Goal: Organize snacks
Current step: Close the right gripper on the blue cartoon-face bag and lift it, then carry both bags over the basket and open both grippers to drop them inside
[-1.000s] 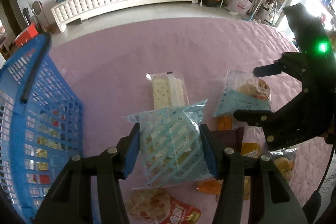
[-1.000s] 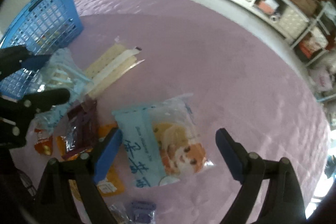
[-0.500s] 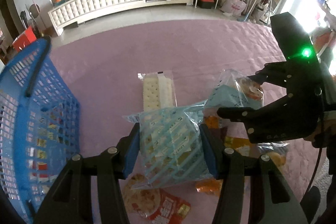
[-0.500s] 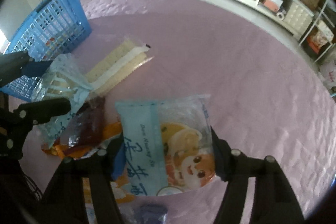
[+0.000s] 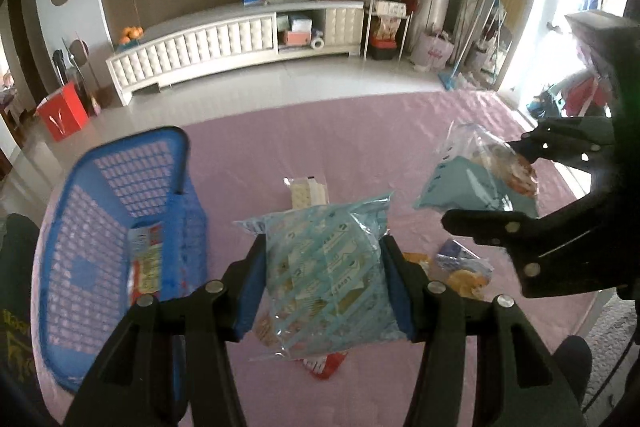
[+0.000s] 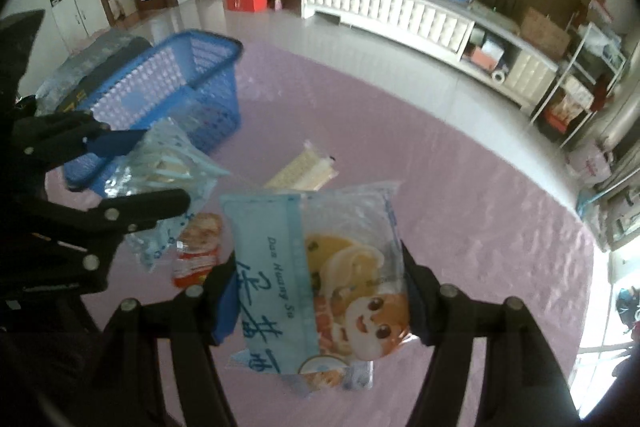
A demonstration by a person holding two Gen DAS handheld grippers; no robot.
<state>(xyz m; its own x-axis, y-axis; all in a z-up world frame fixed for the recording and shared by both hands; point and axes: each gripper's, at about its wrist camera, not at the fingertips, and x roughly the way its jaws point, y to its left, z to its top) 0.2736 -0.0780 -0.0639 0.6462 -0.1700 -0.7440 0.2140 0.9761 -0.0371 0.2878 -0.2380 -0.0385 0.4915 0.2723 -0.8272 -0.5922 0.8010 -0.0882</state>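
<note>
My left gripper (image 5: 324, 283) is shut on a light blue patterned cracker bag (image 5: 328, 275) and holds it above the pink mat, right of the blue basket (image 5: 120, 211). My right gripper (image 6: 320, 291) is shut on a blue cartoon pastry bag (image 6: 316, 279), also lifted. Each gripper shows in the other view: the right gripper (image 5: 516, 183) with the pastry bag (image 5: 476, 179), the left gripper (image 6: 132, 167) with the cracker bag (image 6: 168, 167). The basket (image 6: 160, 95) holds one red snack pack (image 5: 146, 263).
On the pink mat (image 5: 360, 139) lie a clear pack of white crackers (image 5: 306, 191), a red pack (image 6: 200, 243), orange snack bags (image 5: 464, 267) and a red packet (image 5: 320, 367) under the left gripper. A white cabinet (image 5: 224, 43) stands behind.
Both grippers have risen off the mat with their bags. The right gripper went from open around the pastry bag to shut on it and lifted it.
</note>
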